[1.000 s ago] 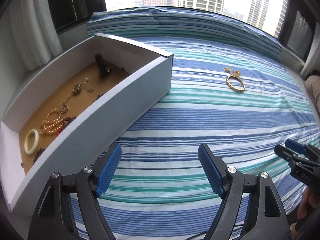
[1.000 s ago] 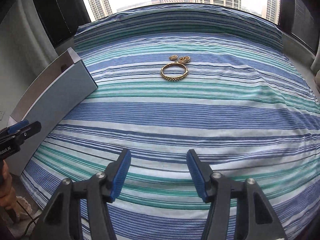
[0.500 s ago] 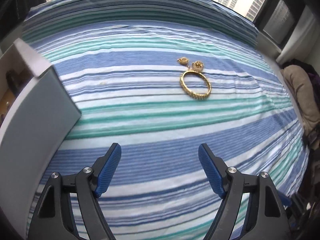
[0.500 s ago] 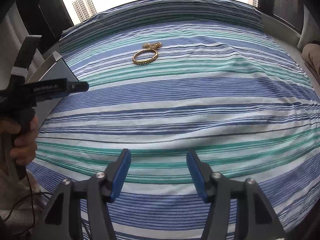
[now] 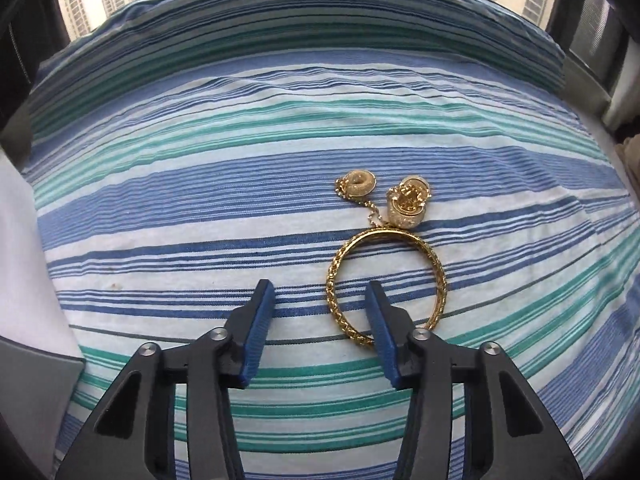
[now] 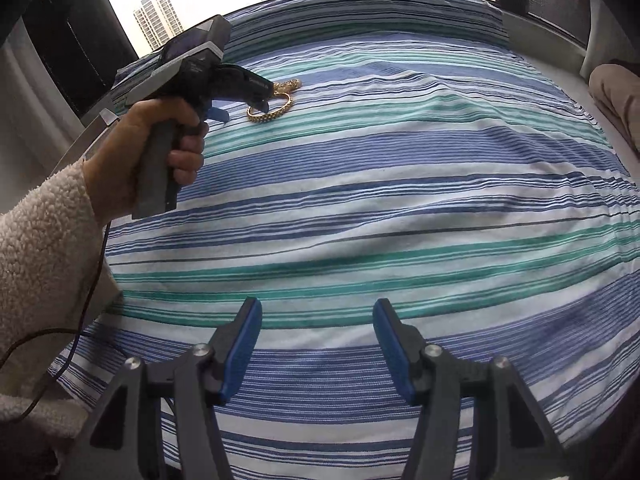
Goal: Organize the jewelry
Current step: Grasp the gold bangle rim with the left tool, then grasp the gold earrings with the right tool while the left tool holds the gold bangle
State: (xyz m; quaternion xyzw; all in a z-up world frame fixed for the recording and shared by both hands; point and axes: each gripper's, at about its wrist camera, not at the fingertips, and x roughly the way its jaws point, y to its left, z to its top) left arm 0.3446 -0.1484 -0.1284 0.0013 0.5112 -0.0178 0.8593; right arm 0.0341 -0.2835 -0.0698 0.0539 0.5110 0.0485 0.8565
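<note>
L gripper (image 5: 318,294) just narrowed, empty, astride gold bangle's (image 5: 386,286) near-left rim; R gripper (image 6: 316,312) half-open, empty, well back.

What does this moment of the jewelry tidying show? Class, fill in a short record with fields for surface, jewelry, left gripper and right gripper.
surface: striped bedspread
jewelry: gold bangle lying flat; two small gold pieces with a chain at its far edge
left gripper: jaws just been closing, astride the bangle's near-left rim, not yet pressing it
right gripper: open, nothing between its jaws, over bare cloth
</note>
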